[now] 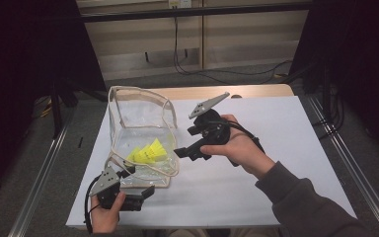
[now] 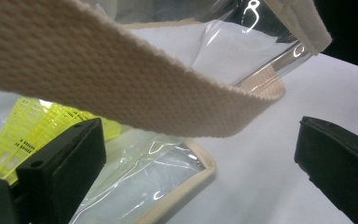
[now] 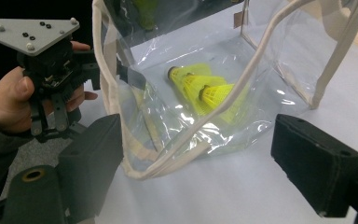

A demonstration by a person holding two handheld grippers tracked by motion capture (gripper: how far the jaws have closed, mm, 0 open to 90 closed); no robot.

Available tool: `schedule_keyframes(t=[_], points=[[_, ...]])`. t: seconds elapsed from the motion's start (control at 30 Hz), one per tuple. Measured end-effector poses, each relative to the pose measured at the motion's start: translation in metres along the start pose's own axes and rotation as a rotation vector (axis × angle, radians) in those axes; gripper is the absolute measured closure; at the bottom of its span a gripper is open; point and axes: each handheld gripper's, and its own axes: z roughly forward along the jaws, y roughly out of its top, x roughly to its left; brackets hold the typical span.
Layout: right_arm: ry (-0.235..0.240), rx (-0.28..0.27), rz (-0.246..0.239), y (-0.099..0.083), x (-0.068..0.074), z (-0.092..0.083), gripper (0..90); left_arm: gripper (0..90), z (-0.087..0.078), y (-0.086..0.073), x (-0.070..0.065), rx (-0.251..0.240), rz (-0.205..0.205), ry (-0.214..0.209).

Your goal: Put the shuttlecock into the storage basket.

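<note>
A clear plastic bag (image 1: 140,116) with cream fabric trim stands open on the white table sheet (image 1: 256,128). Several yellow shuttlecocks (image 1: 148,152) lie inside it on the bottom (image 3: 205,91). My left gripper (image 1: 139,181) is at the bag's near corner, its jaws wide apart. The bag's lower trim (image 2: 186,186) lies between them, and no pad presses on it. A cream handle strap (image 2: 121,88) crosses close above that gripper. My right gripper (image 1: 186,142) is just right of the bag and points at it, open, with the bag's near handle loop (image 3: 168,163) low between its jaws (image 3: 203,158).
The wooden table edge (image 1: 256,91) shows beyond the sheet's far side. Metal rails (image 1: 345,163) run along both sides of the table. Cables (image 1: 192,69) lie on the floor behind. Bare sheet lies to the right of the bag and in front of it.
</note>
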Motion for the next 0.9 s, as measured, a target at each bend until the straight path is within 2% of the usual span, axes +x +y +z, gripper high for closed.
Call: schedule_keyframes(t=[0.17, 0.37, 0.53, 0.67, 0.9], points=[[-0.012, -0.012, -0.016, -0.005, -0.001, -0.006, 16.3, 1.8, 0.000, 0.000, 0.000, -0.001, -0.001, -0.001], [-0.018, -0.024, -0.009, -0.016, -0.008, -0.013, 16.0, 1.9, -0.001, 0.000, 0.000, 0.000, 0.003, 0.003], [-0.022, -0.030, 0.011, -0.025, -0.015, -0.013, 15.7, 1.9, 0.000, 0.000, 0.000, 0.000, 0.000, 0.002], [-0.027, -0.021, 0.009, -0.033, -0.017, -0.010, 15.7, 1.8, -0.001, 0.000, 0.000, -0.001, 0.001, 0.003], [-0.036, -0.035, 0.013, -0.045, -0.023, -0.008, 16.0, 1.9, -0.001, 0.000, 0.000, -0.001, 0.004, 0.003]])
